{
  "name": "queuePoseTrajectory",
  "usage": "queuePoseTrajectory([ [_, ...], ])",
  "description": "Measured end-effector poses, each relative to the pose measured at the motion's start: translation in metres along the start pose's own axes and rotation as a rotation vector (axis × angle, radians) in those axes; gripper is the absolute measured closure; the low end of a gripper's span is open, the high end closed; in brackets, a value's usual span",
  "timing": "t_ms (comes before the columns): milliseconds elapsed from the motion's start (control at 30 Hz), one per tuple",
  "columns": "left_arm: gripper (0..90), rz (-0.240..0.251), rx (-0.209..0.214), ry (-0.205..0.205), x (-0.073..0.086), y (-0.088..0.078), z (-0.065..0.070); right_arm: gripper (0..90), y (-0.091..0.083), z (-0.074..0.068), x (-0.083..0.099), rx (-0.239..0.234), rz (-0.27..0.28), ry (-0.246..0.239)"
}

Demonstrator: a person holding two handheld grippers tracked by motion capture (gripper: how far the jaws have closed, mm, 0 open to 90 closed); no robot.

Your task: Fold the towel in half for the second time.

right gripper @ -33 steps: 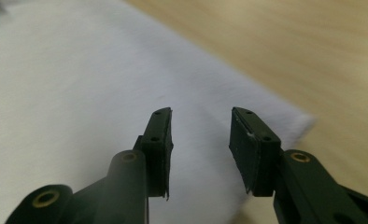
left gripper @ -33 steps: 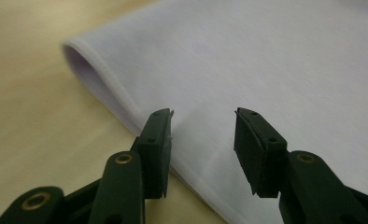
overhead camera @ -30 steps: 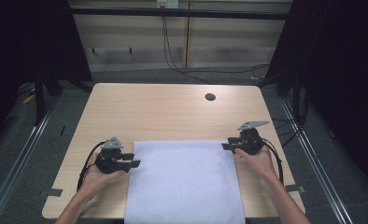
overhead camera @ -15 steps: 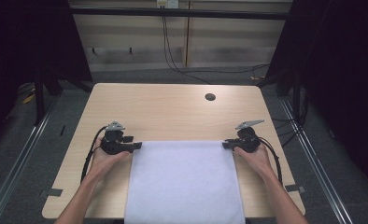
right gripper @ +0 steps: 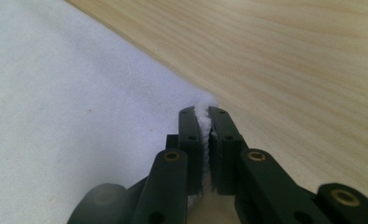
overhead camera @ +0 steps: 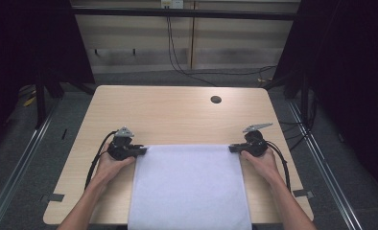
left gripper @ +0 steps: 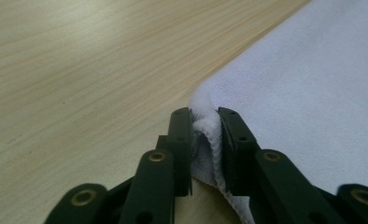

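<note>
Two grippers pinch the far corners of a white cloth (overhead camera: 189,184) that lies flat on the wooden table (overhead camera: 168,115) and hangs over its near edge. At the far left corner, the left gripper (overhead camera: 140,151) has just been closing, with a bunched fold of cloth between its jaws. At the far right corner, the right gripper (overhead camera: 232,149) has closed too, squeezing a thin ridge.

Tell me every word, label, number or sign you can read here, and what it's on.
None can be read. The white cloth, the wooden table and both black grippers, left and right, carry no print. A small pale box on the far wall is too blurred to tell.
</note>
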State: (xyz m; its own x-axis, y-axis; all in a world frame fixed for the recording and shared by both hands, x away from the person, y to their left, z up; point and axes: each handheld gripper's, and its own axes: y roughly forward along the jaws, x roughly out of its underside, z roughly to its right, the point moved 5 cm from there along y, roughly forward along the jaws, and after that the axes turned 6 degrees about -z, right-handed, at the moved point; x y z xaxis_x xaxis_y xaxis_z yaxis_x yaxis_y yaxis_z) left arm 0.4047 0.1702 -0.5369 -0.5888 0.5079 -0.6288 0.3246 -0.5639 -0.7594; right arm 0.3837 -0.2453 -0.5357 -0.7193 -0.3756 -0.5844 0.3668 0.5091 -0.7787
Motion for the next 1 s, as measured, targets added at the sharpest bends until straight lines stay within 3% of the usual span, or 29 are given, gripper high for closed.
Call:
queuePoseTrajectory([
  [167,83.5,-0.006,0.019,-0.005,-0.003,-0.002,0.001,85.5,-0.004,0.000,-0.003,-0.009,0.019,-0.001],
  [300,83.8,0.047,0.024,-0.029,-0.013,-0.011,-0.001,85.8,-0.017,0.000,-0.012,-0.022,0.063,0.001],
  [433,83.8,0.108,0.007,-0.011,-0.035,-0.030,-0.004,85.9,-0.033,0.000,-0.031,-0.017,0.119,-0.002],
  [467,83.7,0.142,0.000,-0.003,-0.049,-0.042,-0.005,85.9,-0.042,0.000,-0.042,-0.008,0.140,-0.013],
  [533,83.7,0.156,-0.009,0.001,-0.056,-0.048,-0.006,85.9,-0.047,0.001,-0.049,-0.005,0.156,-0.013],
  [567,83.7,0.195,-0.015,-0.002,-0.069,-0.060,-0.009,85.9,-0.058,0.001,-0.062,0.003,0.192,-0.018],
  [667,83.8,0.215,-0.027,0.002,-0.082,-0.069,-0.012,85.9,-0.069,0.001,-0.076,-0.002,0.225,-0.024],
  [800,83.8,0.271,-0.028,0.012,-0.105,-0.085,-0.011,86.0,-0.094,0.005,-0.106,0.033,0.283,-0.033],
  [867,83.8,0.336,-0.028,0.017,-0.119,-0.100,-0.008,86.0,-0.105,0.006,-0.115,0.048,0.314,-0.032],
  [1000,83.8,0.355,-0.030,0.046,-0.120,-0.107,-0.001,86.0,-0.117,0.002,-0.119,0.050,0.345,-0.048],
])
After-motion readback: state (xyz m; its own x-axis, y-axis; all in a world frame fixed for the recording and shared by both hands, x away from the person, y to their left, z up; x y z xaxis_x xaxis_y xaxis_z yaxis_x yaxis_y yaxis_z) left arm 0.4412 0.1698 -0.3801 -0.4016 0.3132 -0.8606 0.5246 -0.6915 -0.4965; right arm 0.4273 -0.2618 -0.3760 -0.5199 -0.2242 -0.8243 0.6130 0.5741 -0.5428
